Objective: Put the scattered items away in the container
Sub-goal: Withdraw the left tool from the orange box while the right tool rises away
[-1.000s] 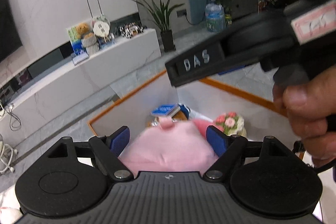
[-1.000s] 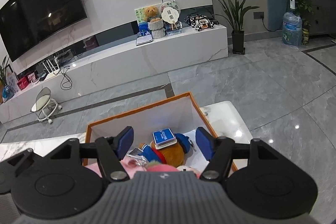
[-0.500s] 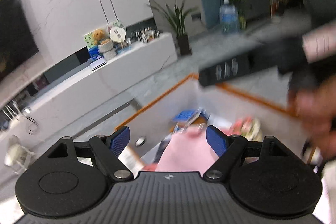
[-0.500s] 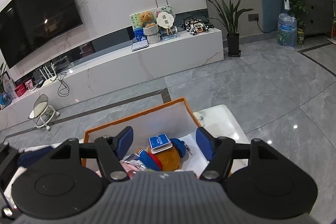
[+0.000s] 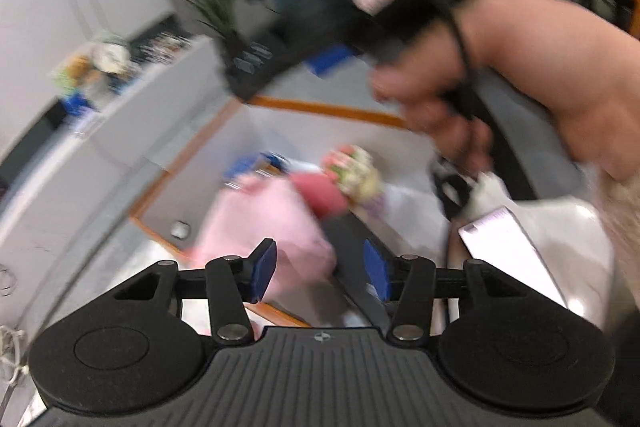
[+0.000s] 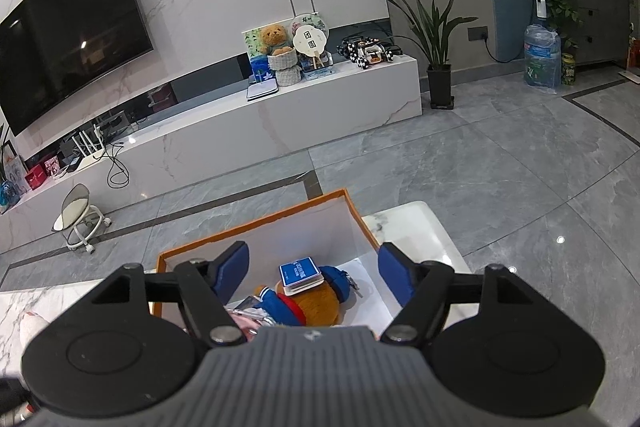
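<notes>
Both claws spread, empty: left claw point(image 5: 320, 269) over pink plush point(image 5: 264, 223), right claw point(image 6: 314, 273) above box point(image 6: 256, 227); toys already inside; pics can't settle next step.

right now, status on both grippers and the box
Left gripper open, empty, view blurred. Right gripper open, empty, above the orange-rimmed box. Pink plush, bear, blue card pack inside. Nothing blocking.

Matte black left gripper point(image 5: 320, 273) with ribbed grey body, round side discs, silver screws, blue finger pads point(image 5: 264, 267), matching right gripper point(image 6: 314, 273), bare hand point(image 5: 460, 83) looped by black cord
</notes>
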A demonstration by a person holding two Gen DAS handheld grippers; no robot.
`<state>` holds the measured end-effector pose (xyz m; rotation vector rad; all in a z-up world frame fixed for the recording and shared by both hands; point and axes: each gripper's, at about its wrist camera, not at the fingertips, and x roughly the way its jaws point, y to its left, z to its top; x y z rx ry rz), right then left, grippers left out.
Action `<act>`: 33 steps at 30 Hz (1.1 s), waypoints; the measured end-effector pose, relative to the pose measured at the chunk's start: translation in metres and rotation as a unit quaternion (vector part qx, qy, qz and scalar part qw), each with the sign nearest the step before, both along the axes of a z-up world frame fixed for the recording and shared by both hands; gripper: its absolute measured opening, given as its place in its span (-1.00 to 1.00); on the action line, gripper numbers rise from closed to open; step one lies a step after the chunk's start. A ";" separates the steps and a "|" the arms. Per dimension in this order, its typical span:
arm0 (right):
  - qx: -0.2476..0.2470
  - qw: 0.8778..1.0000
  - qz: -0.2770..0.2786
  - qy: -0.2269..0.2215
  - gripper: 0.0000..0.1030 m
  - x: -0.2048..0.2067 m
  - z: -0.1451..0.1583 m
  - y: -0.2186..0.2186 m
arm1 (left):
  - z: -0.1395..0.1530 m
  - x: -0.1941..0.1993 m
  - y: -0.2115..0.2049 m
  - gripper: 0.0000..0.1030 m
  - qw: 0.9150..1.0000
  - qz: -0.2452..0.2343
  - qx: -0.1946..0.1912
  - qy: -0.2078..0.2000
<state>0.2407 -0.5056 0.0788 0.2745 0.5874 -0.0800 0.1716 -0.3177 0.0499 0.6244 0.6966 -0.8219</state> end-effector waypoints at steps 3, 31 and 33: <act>-0.004 1.000 0.001 0.000 0.44 0.000 0.000 0.000 | -0.013 0.023 -0.008 0.48 0.998 0.048 0.012 -0.028; 0.004 1.000 -0.008 -0.014 0.46 -0.007 0.010 -0.005 | -0.038 0.105 -0.016 0.57 0.990 0.134 -0.022 -0.027; 0.005 1.000 -0.009 -0.015 0.46 -0.008 0.010 -0.007 | -0.031 0.105 -0.011 0.57 0.988 0.145 -0.031 -0.037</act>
